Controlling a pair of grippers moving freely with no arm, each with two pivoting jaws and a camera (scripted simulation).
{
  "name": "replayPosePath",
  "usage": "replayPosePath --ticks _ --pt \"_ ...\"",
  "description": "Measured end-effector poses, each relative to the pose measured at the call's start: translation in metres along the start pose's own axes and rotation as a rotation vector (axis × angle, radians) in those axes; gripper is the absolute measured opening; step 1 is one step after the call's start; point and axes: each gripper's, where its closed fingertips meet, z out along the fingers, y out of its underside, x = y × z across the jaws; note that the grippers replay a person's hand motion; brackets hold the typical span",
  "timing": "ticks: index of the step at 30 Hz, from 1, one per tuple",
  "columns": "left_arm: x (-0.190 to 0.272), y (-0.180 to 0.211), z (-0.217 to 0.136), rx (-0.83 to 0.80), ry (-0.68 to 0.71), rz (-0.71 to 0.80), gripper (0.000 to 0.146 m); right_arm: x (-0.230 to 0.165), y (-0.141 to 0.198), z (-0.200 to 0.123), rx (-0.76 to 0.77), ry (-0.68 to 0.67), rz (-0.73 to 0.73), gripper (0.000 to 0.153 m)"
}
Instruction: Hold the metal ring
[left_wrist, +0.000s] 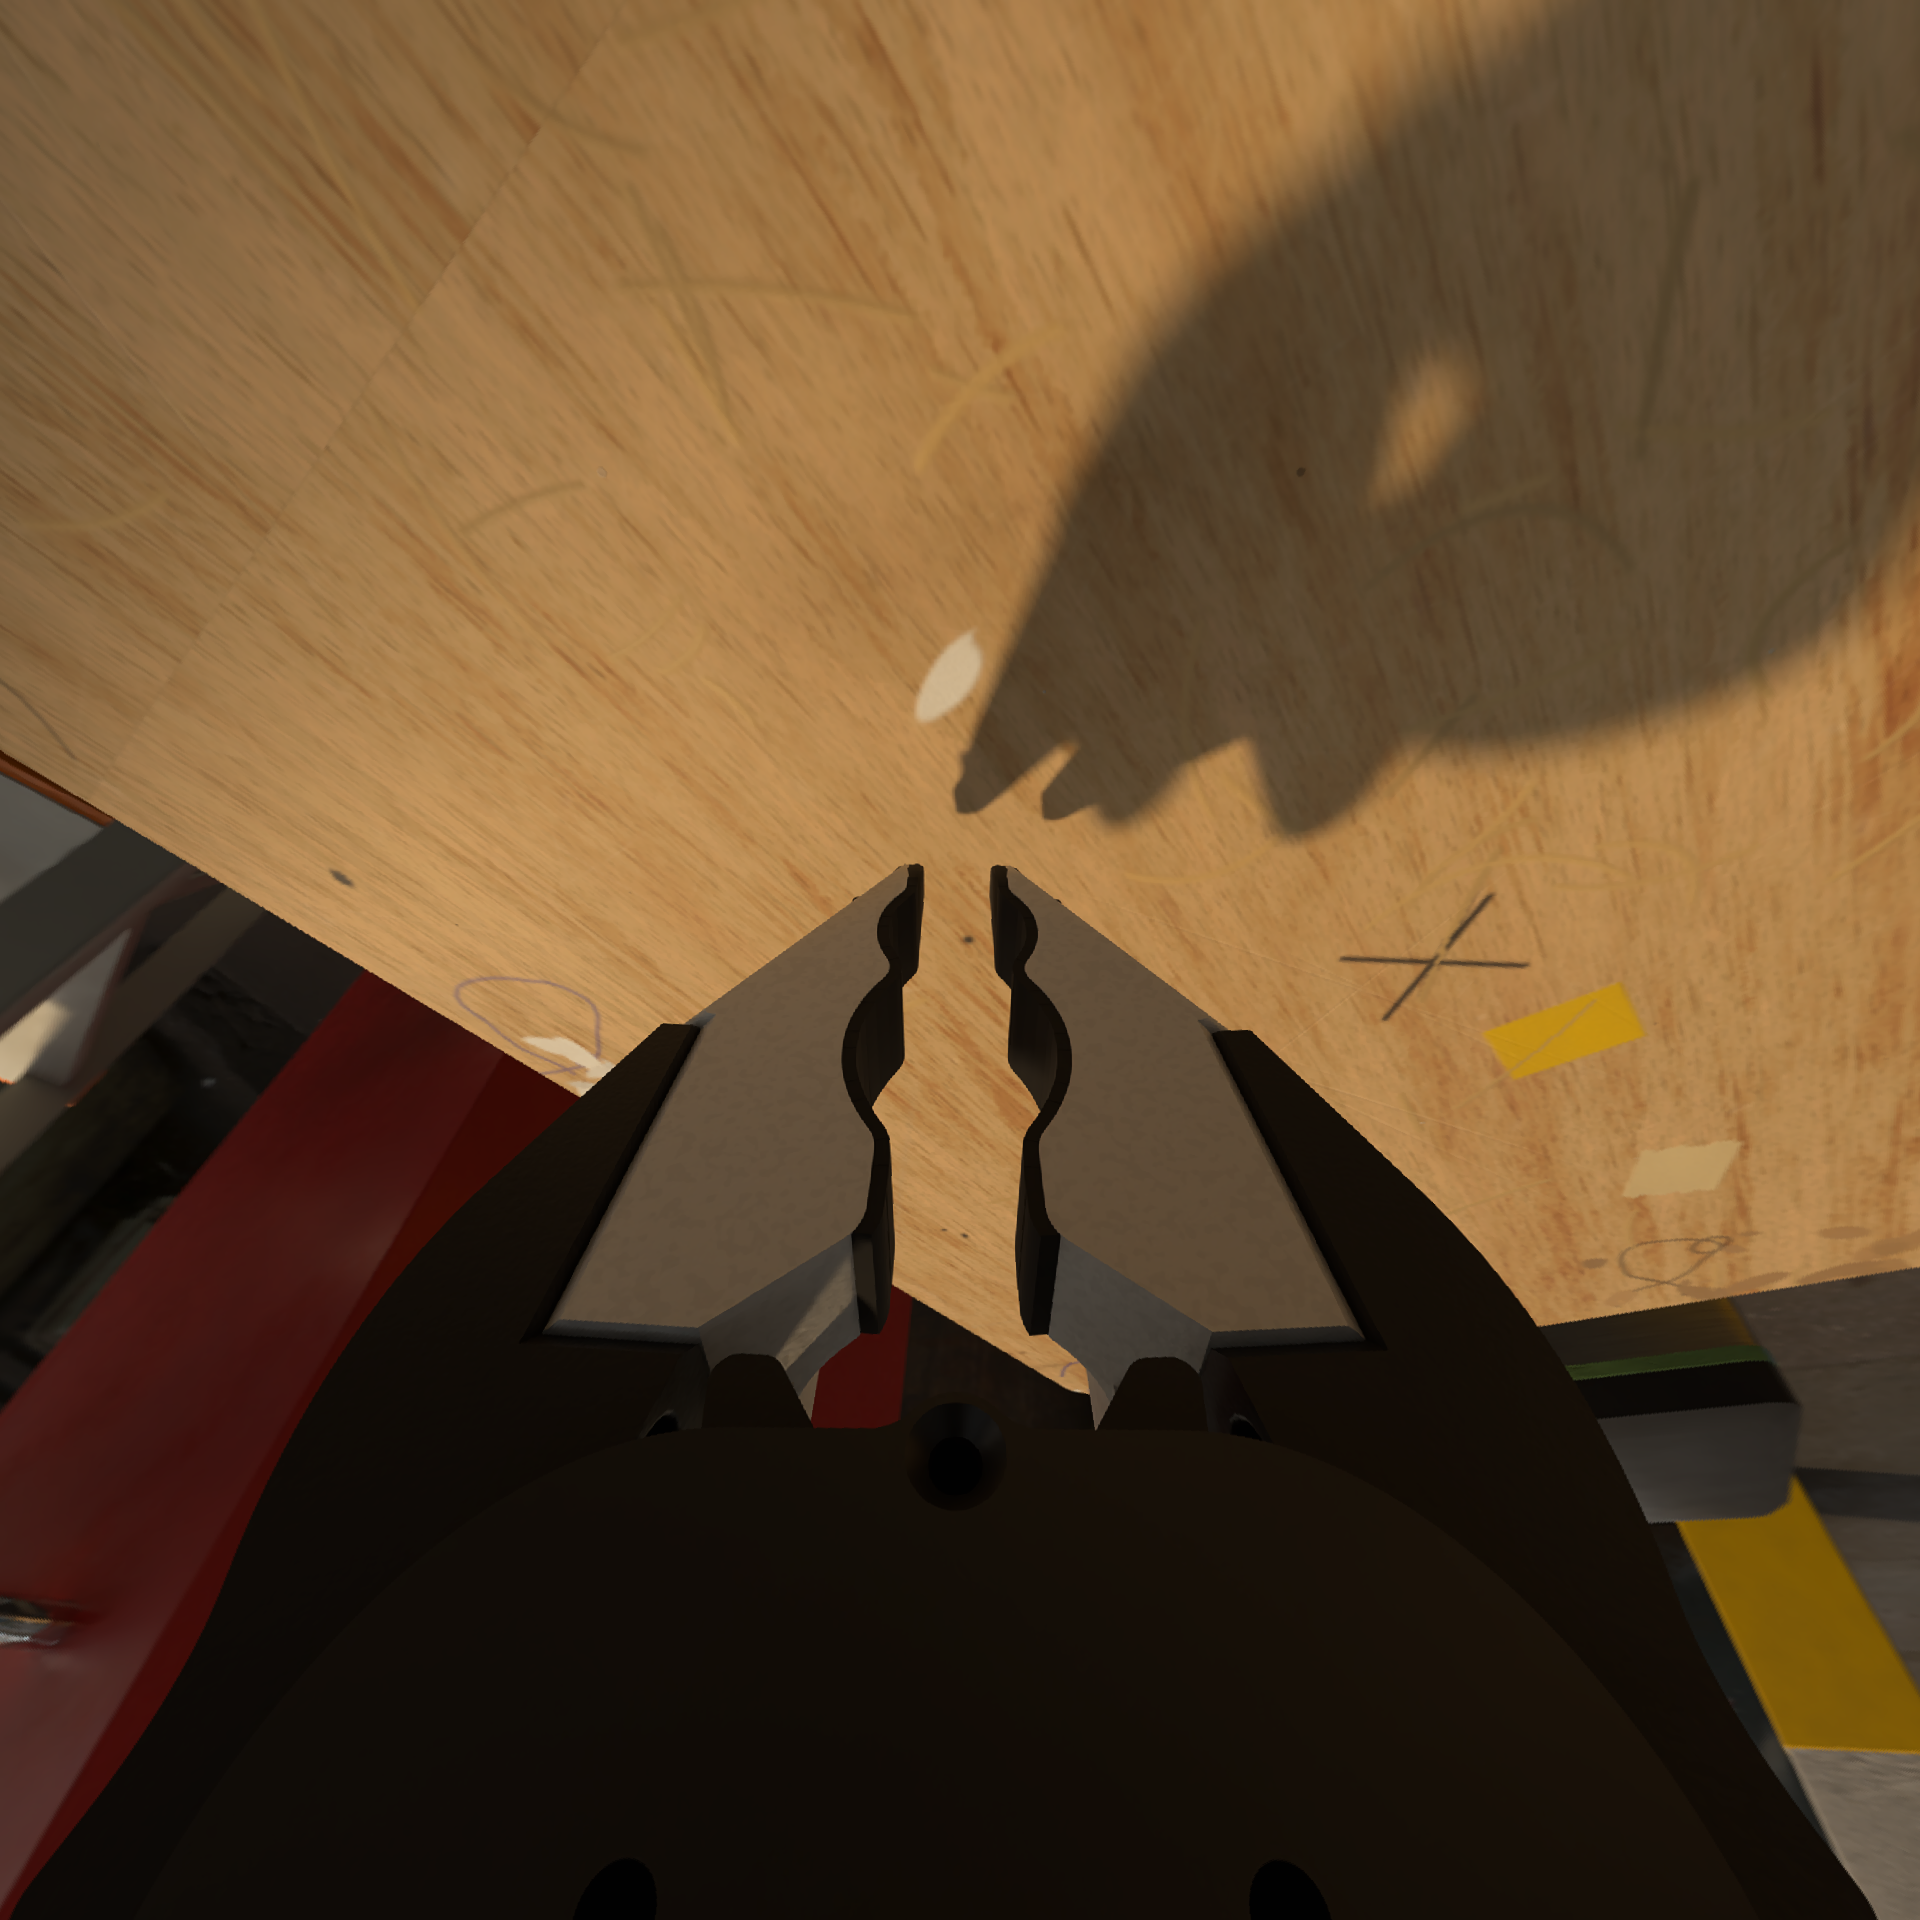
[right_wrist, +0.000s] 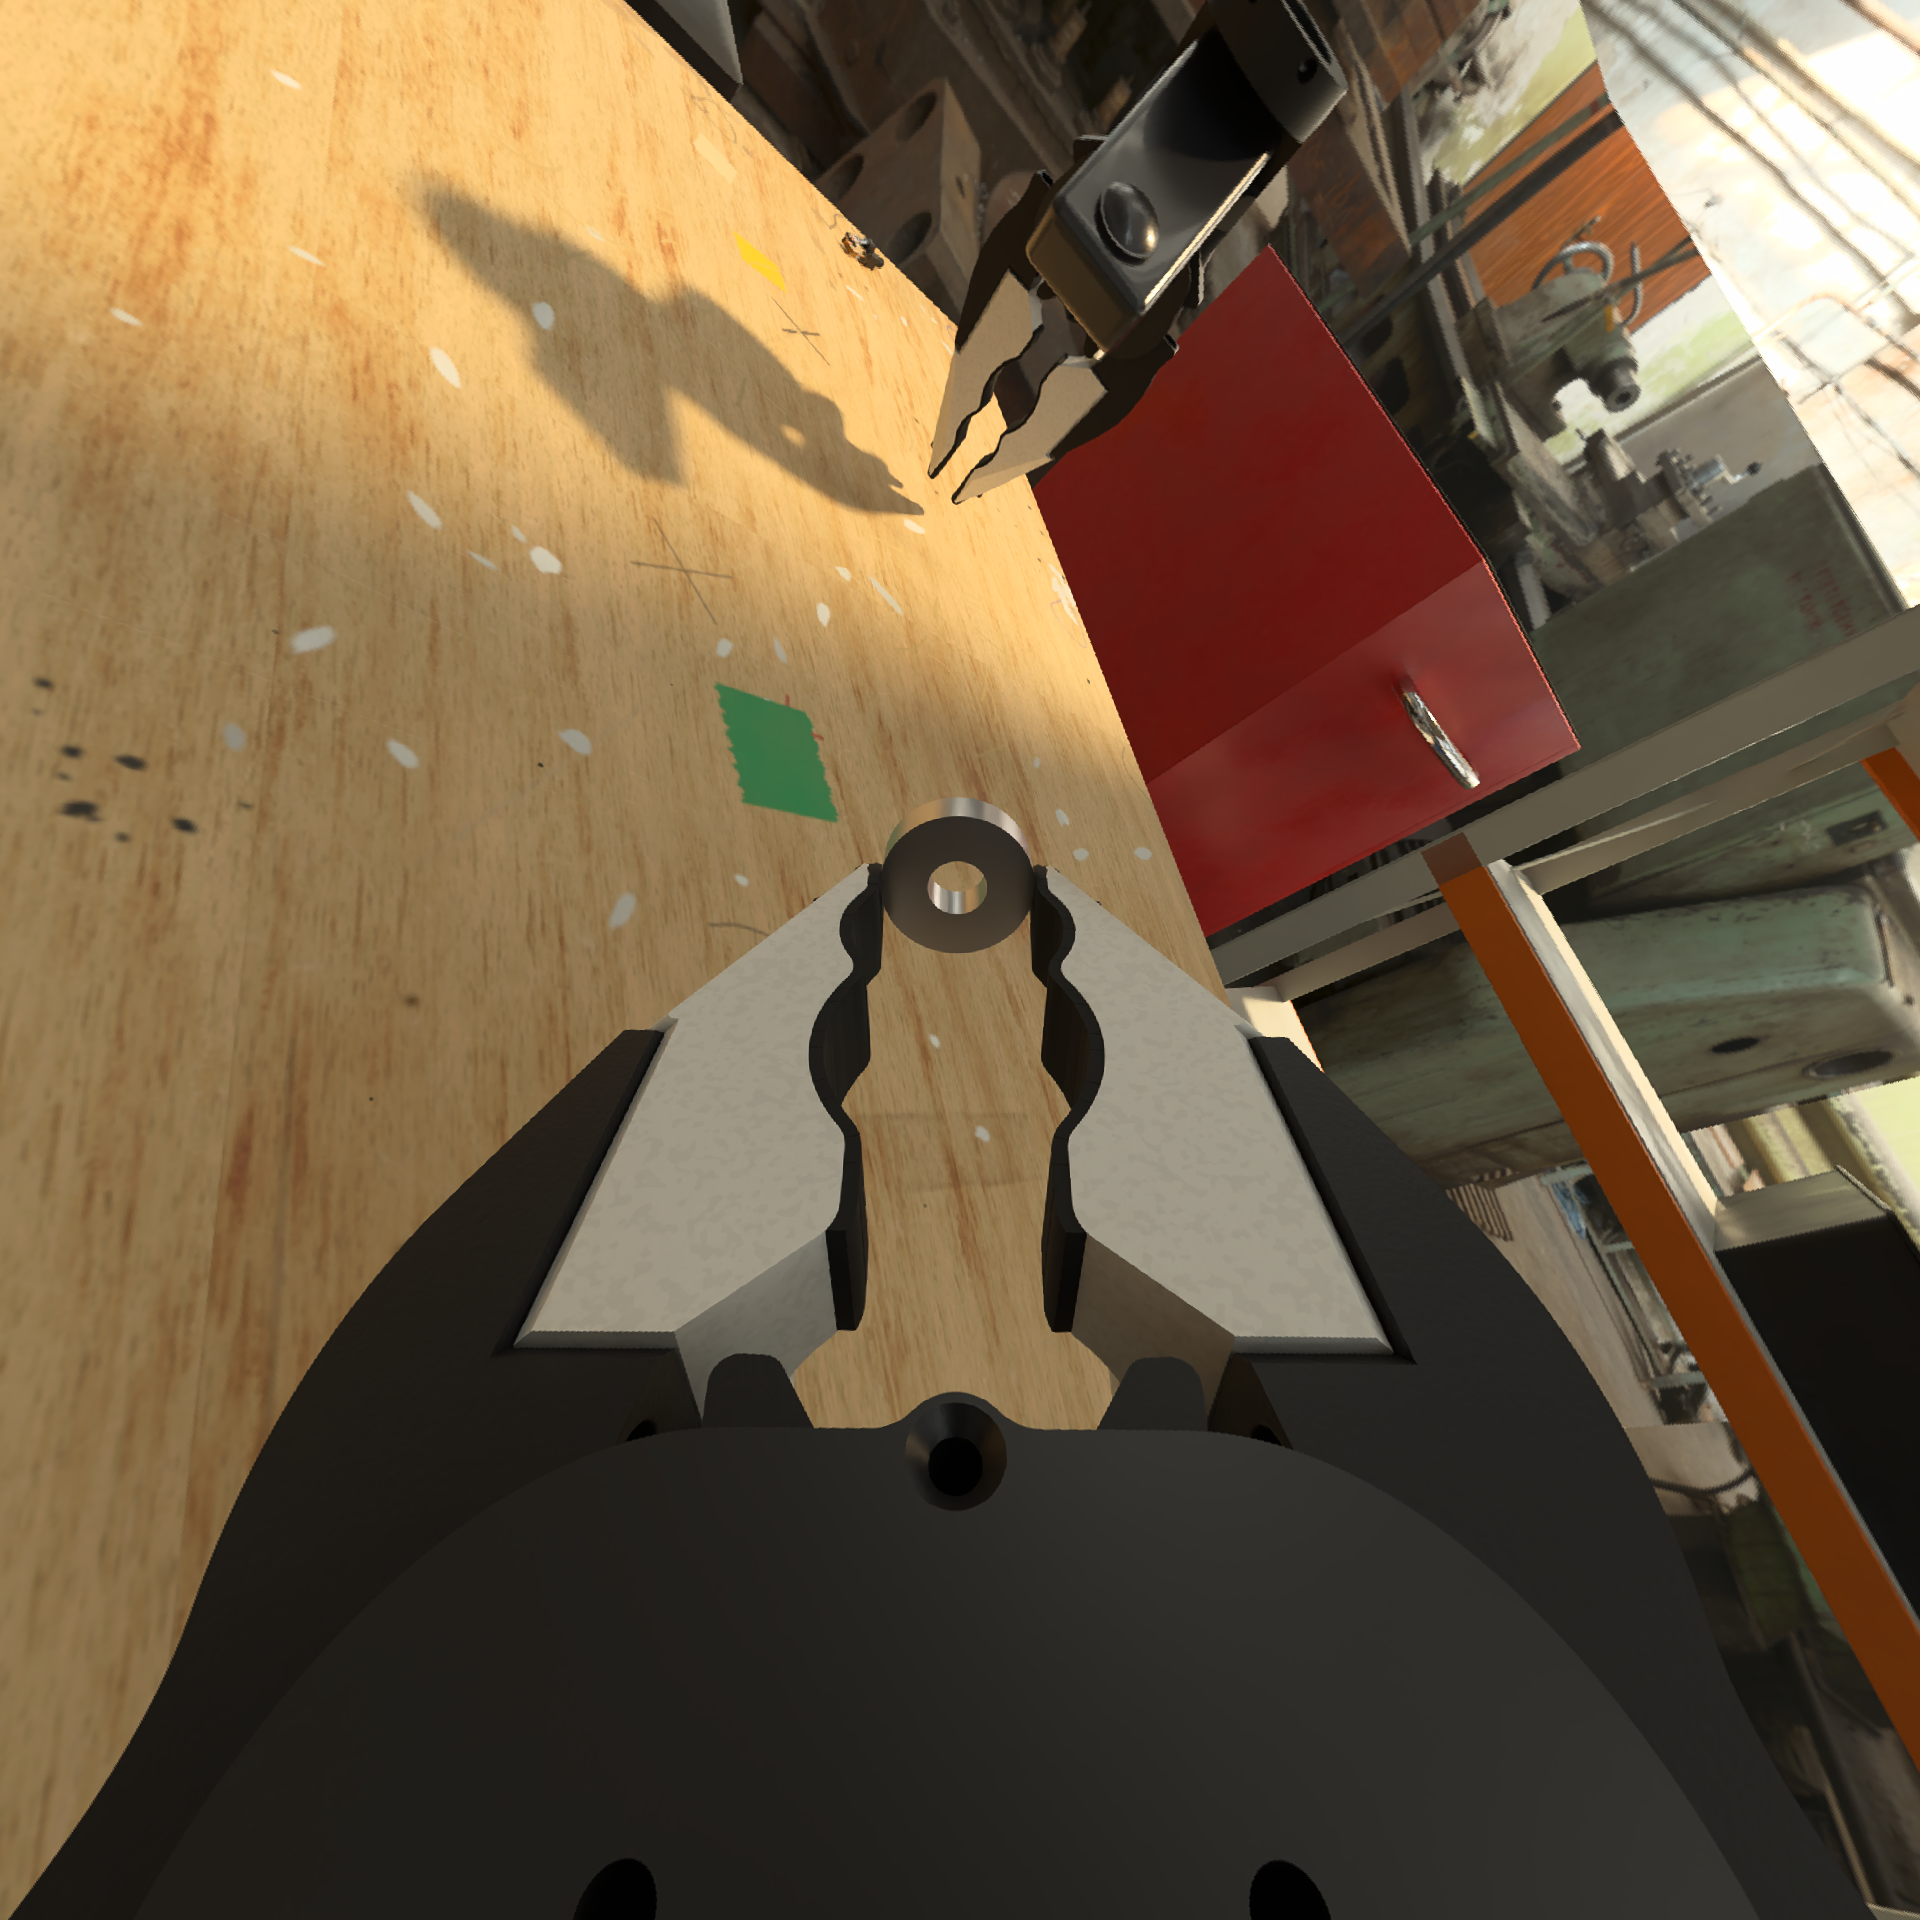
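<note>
A: Right wrist view, entry 1. The right gripper (right_wrist: 956, 883) has the metal ring (right_wrist: 957, 885) pinched at the very tips of its 2 fingers. The ring stands on edge with its bore facing the camera, above the wooden bench top (right_wrist: 312, 935) and just in front of a green patch (right_wrist: 777, 756). I cannot tell whether its lower edge touches the wood.

B: How wide is the gripper?

A: Partly closed, stopped by the ring's outer wall. Only the outermost pads touch it; the scalloped recesses behind are empty.

B: Risk?

A: My judgement: a tip-only hold on a smooth round steel wall is marginal. Any tilt or jolt could let the ring pivot or squirt forward out of the 2 contact points. The bench edge and the red cabinet (right_wrist: 1299, 623) are near on the right, so a dropped ring could roll off.

B: And the other one?

A: Entry 2. The left gripper (left_wrist: 956, 873) holds nothing. Its fingers are nearly together with a narrow gap, pointing down at bare wood near a yellow patch (left_wrist: 1564, 1029). From the right wrist view it hangs well apart from the ring, over the far bench edge. A collision looks unlikely unless it comes closer.
</note>
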Motion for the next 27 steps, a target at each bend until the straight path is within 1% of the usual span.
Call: replayPosePath --ticks 2,4,7,9,12,14,17,19,21,23,27 --pt "0.0 0.0 0.0 -0.006 -0.027 0.03 0.012 0.0 0.0 0.0 -0.005 0.001 -0.003 0.028" --pt "-0.001 0.0 0.0 -0.003 -0.053 0.008 0.011 0.0 0.0 0.0 -0.01 0.001 -0.01 0.028" --pt "-0.004 0.002 -0.004 0.067 -0.081 -0.192 0.01 0.0 -0.001 0.0 -0.014 0.005 -0.02 0.028" --pt "-0.006 0.001 -0.015 0.149 -0.098 -0.339 0.009 0.0 -0.003 -0.001 -0.009 0.007 -0.022 0.028" --pt "-0.009 -0.001 -0.046 0.256 -0.132 -0.502 0.009 0.002 -0.005 -0.002 0.003 0.011 -0.023 0.028" --pt "-0.009 -0.006 -0.071 0.317 -0.145 -0.582 0.009 0.003 -0.007 -0.002 0.014 0.015 -0.024 0.028" --pt "-0.009 -0.023 -0.111 0.408 -0.143 -0.673 0.008 0.005 -0.011 -0.004 0.036 0.028 -0.027 0.028" --pt "-0.005 -0.039 -0.133 0.452 -0.127 -0.692 0.007 0.006 -0.014 -0.005 0.051 0.036 -0.031 0.028" --pt "0.003 -0.064 -0.148 0.495 -0.063 -0.68 0.006 0.007 -0.019 -0.007 0.069 0.043 -0.041 0.028" --pt "0.013 -0.097 -0.156 0.553 0.023 -0.678 0.006 0.006 -0.025 -0.01 0.093 0.047 -0.058 0.028" --pt "0.034 -0.182 -0.161 0.742 0.309 -0.701 0.004 -0.001 -0.041 -0.013 0.15 0.035 -0.128 0.028"
